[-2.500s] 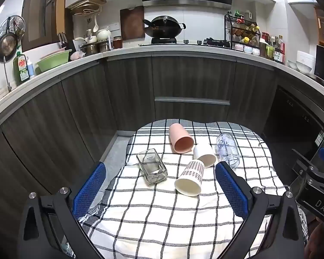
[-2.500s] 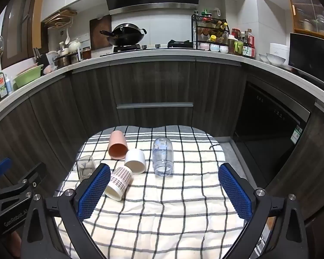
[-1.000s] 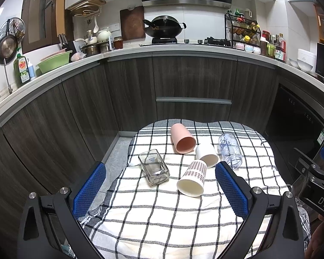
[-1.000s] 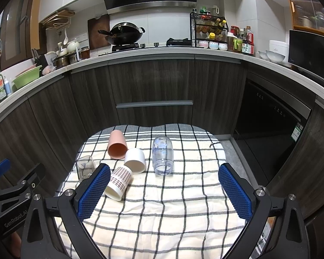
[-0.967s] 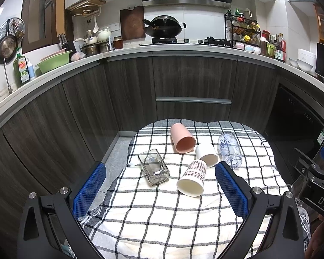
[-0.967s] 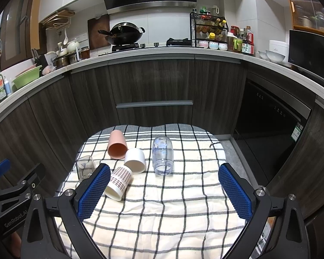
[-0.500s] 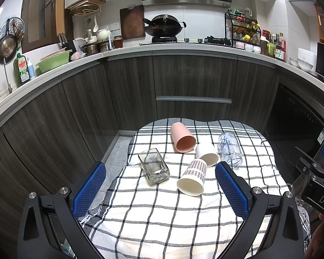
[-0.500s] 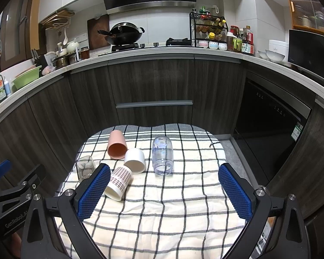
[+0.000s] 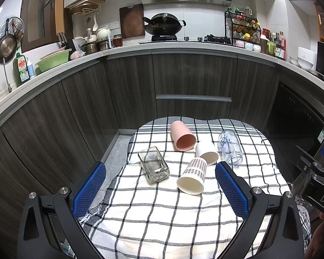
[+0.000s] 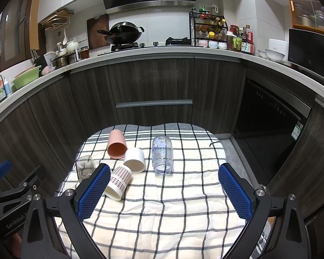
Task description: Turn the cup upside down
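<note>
Left claw (image 9: 159, 185): jaws spread wide, nothing between them, held above the near part of the checked cloth (image 9: 162, 211). Right claw (image 10: 164, 188): likewise wide open and empty, hovering over the same cloth.

Task status: not started, by my reading. All five vessels lie on their sides; none stands mouth-down.

Nearest is the patterned paper cup (image 9: 192, 179), mouth toward the cameras. Just left of it, the square glass tumbler (image 9: 153, 165). Behind the paper cup, touching or nearly so, the white cup (image 9: 207, 152). Right of that, the clear glass with blue print (image 9: 230, 149). Farthest, the pink cup (image 9: 182, 136).

Which cup is meant is not specified; the paper cup is closest to both claws.

Surface: small worktop fully draped in the black-and-white cloth, slightly rumpled.

Room: dark wood-grain cabinets (image 10: 153, 82) curve behind; pale counter above carries a wok (image 10: 123, 33), spice rack (image 10: 208, 30) and green basin (image 9: 53, 59).
</note>
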### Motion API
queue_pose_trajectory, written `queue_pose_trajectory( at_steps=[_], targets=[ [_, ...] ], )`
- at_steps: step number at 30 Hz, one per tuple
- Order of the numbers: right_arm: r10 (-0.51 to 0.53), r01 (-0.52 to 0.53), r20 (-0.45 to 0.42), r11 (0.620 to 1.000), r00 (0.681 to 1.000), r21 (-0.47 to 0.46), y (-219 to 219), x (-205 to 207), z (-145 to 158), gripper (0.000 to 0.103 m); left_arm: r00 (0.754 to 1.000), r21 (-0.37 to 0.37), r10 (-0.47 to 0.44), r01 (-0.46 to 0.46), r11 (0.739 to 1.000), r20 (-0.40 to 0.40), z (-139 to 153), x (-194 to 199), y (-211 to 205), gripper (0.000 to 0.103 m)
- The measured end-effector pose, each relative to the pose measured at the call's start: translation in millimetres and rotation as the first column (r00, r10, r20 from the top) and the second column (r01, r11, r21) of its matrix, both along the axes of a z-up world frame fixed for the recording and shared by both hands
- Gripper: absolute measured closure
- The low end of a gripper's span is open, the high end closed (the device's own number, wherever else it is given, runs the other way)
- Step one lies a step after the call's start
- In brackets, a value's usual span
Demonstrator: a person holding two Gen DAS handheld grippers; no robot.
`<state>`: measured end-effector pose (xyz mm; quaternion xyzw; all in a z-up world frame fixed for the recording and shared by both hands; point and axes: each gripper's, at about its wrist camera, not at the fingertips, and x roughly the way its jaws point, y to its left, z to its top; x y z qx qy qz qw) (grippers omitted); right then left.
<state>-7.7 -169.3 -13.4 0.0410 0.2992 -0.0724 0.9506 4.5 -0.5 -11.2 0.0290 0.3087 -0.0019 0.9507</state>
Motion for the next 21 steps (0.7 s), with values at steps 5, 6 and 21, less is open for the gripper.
queue_pose_trajectory(
  at_steps=[5, 6, 21],
  targets=[
    [0.001, -0.001, 0.0, 1.0, 1.0, -0.001, 1, 0, -1, 0.002, 1.0, 0.003, -0.007, 0.007, 1.0, -0.007, -5, 0, -2, 0.0],
    [0.0, 0.0, 0.0, 1.0, 1.0, 0.0, 1, 0, -1, 0.002, 1.0, 0.005, -0.009, 0.009, 1.0, -0.011, -7, 1, -2, 0.0],
    [-0.043, 0.043, -0.058, 0.999, 0.997, 0.0, -16, 35, -23, 0.002, 0.974, 0.044, -0.093, 0.104, 0.994, -0.207, -37, 55, -30, 0.0]
  ],
)
